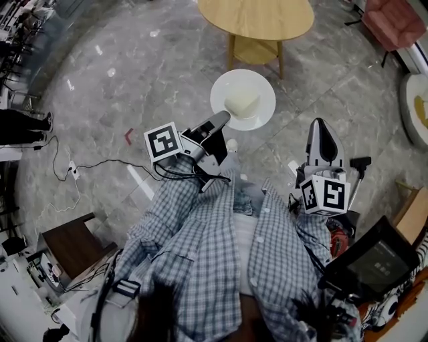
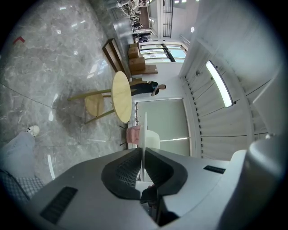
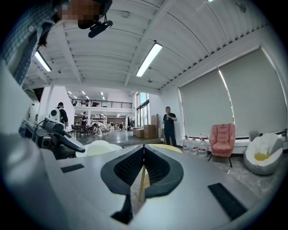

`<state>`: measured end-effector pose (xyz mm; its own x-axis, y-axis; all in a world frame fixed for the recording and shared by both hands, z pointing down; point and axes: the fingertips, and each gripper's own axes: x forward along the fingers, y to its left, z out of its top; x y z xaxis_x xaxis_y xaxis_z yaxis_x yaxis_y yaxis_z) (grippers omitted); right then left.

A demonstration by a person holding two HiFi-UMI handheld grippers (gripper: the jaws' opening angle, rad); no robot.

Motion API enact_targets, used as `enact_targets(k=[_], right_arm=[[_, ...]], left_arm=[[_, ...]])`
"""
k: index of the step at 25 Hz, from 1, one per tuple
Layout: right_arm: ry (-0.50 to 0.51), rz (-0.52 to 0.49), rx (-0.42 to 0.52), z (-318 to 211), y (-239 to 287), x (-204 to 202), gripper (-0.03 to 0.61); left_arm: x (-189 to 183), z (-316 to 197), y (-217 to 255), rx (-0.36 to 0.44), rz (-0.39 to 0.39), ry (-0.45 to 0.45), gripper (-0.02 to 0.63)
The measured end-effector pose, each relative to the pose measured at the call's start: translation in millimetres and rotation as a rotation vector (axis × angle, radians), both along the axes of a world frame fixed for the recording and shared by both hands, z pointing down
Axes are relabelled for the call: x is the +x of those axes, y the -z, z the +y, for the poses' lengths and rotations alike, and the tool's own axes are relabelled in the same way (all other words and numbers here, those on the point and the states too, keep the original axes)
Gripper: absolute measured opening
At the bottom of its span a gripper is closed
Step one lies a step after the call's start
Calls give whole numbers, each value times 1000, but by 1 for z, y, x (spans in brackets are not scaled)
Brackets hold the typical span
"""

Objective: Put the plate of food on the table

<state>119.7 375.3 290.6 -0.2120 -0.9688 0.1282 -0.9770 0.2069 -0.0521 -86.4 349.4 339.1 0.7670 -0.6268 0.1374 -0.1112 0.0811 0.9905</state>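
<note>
A white plate [image 1: 242,99] with a pale lump of food [image 1: 242,104] hangs level above the grey marble floor. My left gripper [image 1: 223,117] is shut on its near rim. In the left gripper view the plate [image 2: 144,130] shows edge-on, pinched between the jaws, with the food [image 2: 153,138] to its right. The round wooden table [image 1: 257,17] stands just beyond the plate and also shows in the left gripper view [image 2: 121,96]. My right gripper [image 1: 323,123] is shut and holds nothing, off to the right of the plate. Its tips [image 3: 144,146] touch.
A pink armchair [image 1: 394,20] and a white beanbag [image 1: 416,107] stand at the far right. A cable with a power strip [image 1: 72,170] lies on the floor at the left, near a brown side table [image 1: 67,244]. A person [image 3: 168,123] stands far off by some water bottles [image 3: 195,144].
</note>
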Motion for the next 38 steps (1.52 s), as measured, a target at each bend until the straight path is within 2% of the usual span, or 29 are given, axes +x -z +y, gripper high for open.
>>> enact_targets(k=[10,15,38], right_arm=[[-3,2,-3,-44,-1,-3,8],[-7,2,-3,-69,1,-5,8],[-40,38,-10,-170,-5,-24,8]], left_arm=[[4,-44,-4,-5,3,-24,20],[5,-70,-2,-24,37,-30,20],[-5,-180,-14,-35,44,-84,20]])
